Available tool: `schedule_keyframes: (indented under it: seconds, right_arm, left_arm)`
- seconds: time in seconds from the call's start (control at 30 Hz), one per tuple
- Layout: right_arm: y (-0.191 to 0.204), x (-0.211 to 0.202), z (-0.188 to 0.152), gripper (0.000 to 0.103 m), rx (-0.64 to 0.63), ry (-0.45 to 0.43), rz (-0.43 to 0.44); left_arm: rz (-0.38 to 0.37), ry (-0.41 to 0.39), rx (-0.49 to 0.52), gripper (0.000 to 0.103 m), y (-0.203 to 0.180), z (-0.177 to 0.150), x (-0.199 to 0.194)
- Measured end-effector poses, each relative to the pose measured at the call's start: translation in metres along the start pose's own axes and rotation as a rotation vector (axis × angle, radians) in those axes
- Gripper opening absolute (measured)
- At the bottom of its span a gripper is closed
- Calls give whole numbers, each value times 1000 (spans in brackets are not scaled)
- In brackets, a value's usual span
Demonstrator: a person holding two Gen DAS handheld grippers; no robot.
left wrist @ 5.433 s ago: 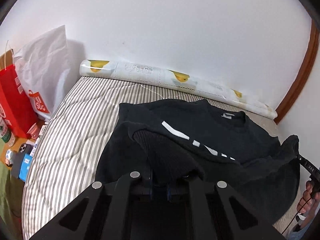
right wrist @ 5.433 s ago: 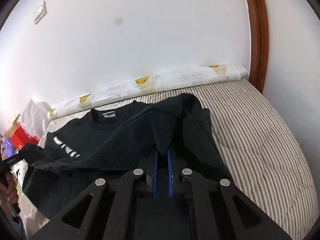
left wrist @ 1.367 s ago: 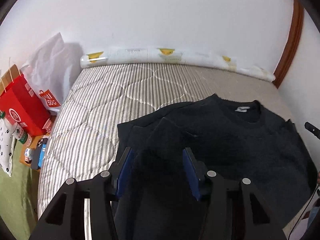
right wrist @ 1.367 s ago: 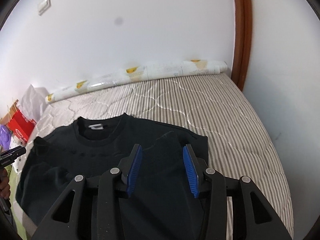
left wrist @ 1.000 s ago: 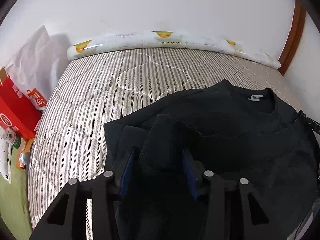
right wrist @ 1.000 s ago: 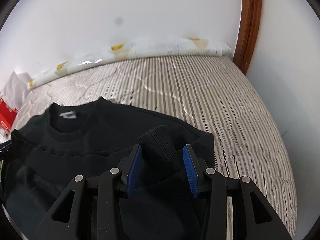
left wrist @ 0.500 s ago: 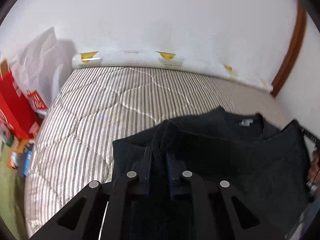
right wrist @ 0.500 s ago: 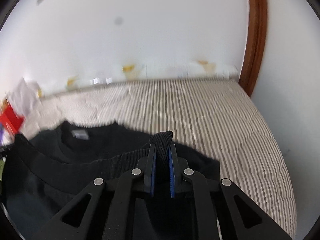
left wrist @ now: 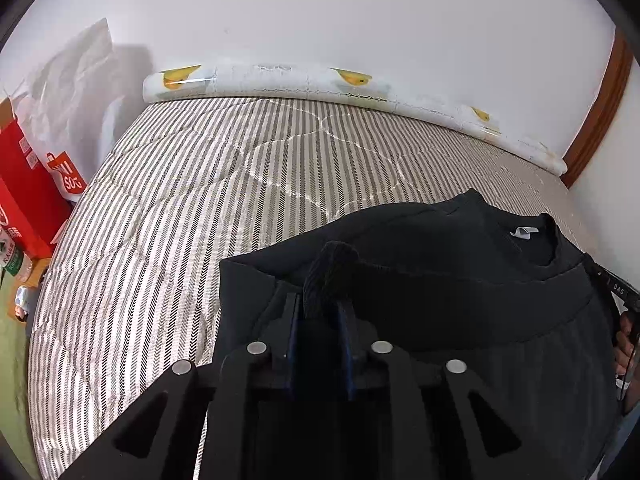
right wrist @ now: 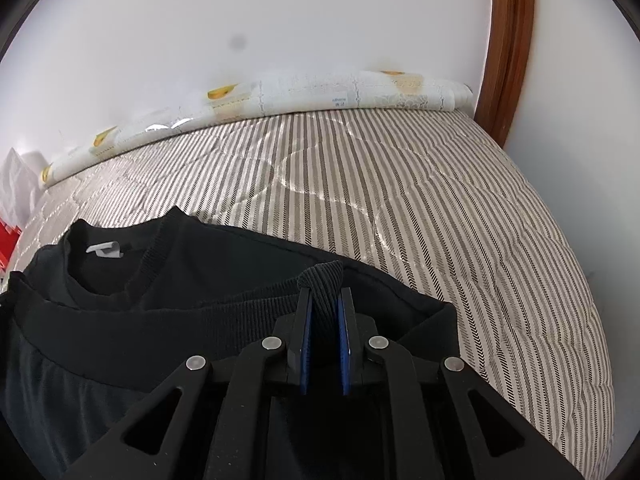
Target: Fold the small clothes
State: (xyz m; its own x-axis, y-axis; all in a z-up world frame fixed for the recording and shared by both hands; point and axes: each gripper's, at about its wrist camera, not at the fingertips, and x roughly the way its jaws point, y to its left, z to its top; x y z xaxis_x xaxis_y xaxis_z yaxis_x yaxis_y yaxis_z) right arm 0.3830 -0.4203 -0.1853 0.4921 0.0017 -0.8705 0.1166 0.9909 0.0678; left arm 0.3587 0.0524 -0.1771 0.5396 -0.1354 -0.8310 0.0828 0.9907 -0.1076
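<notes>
- Left gripper (left wrist: pixel 320 308) — jaws pinched on the ribbed hem of the black sweater (left wrist: pixel 460 280), so one corner lifts cleanly;
- Sweater — lying on the striped mattress (left wrist: pixel 180 200), collar toward the wall;
- Right gripper (right wrist: pixel 325 308) — clamped likewise on the opposite hem corner (right wrist: pixel 322 280), apparently keeping the edge level for folding.

Bare striped mattress (left wrist: pixel 224 168) lies open beyond the sweater (left wrist: pixel 460 280), bounded by the rolled mat (left wrist: pixel 320 84) along the wall

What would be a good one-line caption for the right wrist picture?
Right gripper pinching the ribbed hem of a black sweatshirt on a striped mattress.
</notes>
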Motion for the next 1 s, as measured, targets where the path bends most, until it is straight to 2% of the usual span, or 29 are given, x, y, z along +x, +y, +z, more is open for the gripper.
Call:
schedule_keyframes:
  seconds: [0.17, 0.27, 0.3, 0.33, 0.4, 0.5, 0.67, 0.87, 1.0]
  right_arm:
    - [-2, -6, 2, 23, 7, 23, 25]
    - [-3, -27, 1, 32, 8, 5, -5]
    - [-3, -37, 0, 37, 13, -11, -10]
    - [-1, -48, -1, 39, 13, -25, -5]
    - [5, -66, -3, 39, 3, -43, -4]
    - [25, -95, -9, 40, -33, -73, 3]
    - [73, -124, -30, 41, -94, -99, 67]
    - [137, -131, -76, 42, -187, -81, 136]
    - [163, -128, -103, 42, -204, -59, 154]
  left_arm:
    - [-18, 12, -1, 29, -1, -2, -8]
    - [-16, 11, 0, 34, 1, -6, -21]
    - [-19, 6, -1, 41, 2, -9, -27]
    - [-22, 0, -5, 49, 4, -11, -33]
    - [-31, -21, -16, 58, 9, -17, -49]
    - [-39, -37, -31, 58, 18, -33, -74]
    - [-30, -54, -62, 59, 41, -71, -111]
    - [-74, -23, -149, 59, 72, -135, -134]
    - [-84, -3, -174, 59, 77, -169, -139]
